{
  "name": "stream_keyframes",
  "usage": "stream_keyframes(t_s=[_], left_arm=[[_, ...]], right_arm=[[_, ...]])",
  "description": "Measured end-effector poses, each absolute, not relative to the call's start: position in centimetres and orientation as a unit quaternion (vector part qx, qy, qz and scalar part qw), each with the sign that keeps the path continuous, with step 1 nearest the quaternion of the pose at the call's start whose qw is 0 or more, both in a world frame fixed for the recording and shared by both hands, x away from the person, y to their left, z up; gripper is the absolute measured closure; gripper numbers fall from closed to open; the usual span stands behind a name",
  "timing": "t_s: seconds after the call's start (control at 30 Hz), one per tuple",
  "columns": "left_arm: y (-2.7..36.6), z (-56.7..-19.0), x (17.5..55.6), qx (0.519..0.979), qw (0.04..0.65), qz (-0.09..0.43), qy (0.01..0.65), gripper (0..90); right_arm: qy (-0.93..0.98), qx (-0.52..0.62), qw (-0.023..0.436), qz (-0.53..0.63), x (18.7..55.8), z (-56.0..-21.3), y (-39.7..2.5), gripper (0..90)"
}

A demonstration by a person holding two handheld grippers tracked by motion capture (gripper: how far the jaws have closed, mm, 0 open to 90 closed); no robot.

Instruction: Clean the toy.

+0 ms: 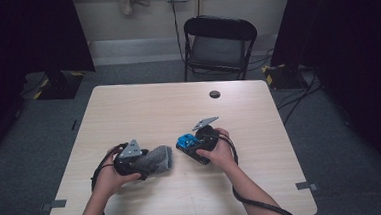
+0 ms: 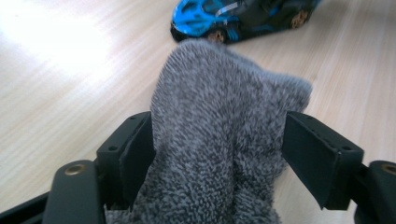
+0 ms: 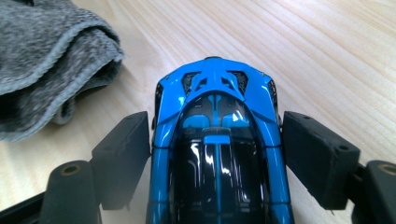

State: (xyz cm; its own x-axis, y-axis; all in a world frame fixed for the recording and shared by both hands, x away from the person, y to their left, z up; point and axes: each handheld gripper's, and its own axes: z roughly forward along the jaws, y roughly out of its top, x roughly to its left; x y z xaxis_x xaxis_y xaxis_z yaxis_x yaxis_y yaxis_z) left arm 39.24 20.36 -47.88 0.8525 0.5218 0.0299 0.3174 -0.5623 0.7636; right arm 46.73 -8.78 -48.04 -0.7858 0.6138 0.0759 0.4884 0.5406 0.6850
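Left claw (image 2: pixel 219 140) clamps grey cloth (image 2: pixel 224 135); right claw (image 3: pixel 217 158) grips blue toy car (image 3: pixel 217 140). Wiping looks next: bring cloth onto car.

Light wood-grain table (image 1: pixel 143 105), rounded corners, dark round grommet (image 1: pixel 214 94) near far edge. On it: grey towel (image 1: pixel 157 158), bunched, sitting between the left gripper's fingers (image 2: pixel 135 149); blue-black toy car (image 3: pixel 217 140) between the right gripper's fingers (image 3: pixel 123 154), nose past the fingertips, just beside the towel.
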Motion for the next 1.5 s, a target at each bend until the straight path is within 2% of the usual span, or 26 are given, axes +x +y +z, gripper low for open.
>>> stream_keyframes(t_s=[0.2,0.33,0.4,0.43,0.63,0.83,1.13,1.33,1.5], left_arm=[[19.8,-48.9,40.0,0.877,0.392,0.124,0.250,26.5],[19.8,-49.2,40.1,0.872,0.390,0.126,0.269,40.9],[20.0,-49.0,40.1,0.865,0.393,0.118,0.290,52.0],[20.0,-49.0,40.1,0.863,0.394,0.119,0.294,53.9],[20.1,-49.1,40.0,0.860,0.399,0.120,0.293,54.1],[20.1,-49.1,40.0,0.859,0.400,0.119,0.296,54.1],[20.5,-48.7,40.0,0.853,0.398,0.126,0.315,57.7],[20.7,-48.7,40.2,0.852,0.399,0.126,0.314,57.5],[20.8,-48.7,40.2,0.853,0.400,0.126,0.311,56.9]], right_arm=[[0.876,0.321,0.086,0.350,47.0,-49.0,-8.1,21.0],[0.875,0.319,0.098,0.350,46.9,-49.3,-7.7,18.6],[0.875,0.319,0.098,0.350,46.9,-49.4,-7.5,15.2],[0.877,0.315,0.102,0.348,46.9,-49.4,-7.4,15.3],[0.877,0.314,0.121,0.344,46.6,-49.7,-7.3,14.3],[0.875,0.319,0.127,0.342,46.3,-49.4,-7.5,24.0],[0.869,0.333,0.139,0.338,45.8,-49.4,-7.8,24.4],[0.872,0.324,0.129,0.342,46.0,-49.4,-8.0,23.9],[0.880,0.304,0.125,0.343,46.0,-49.3,-8.3,18.5]])
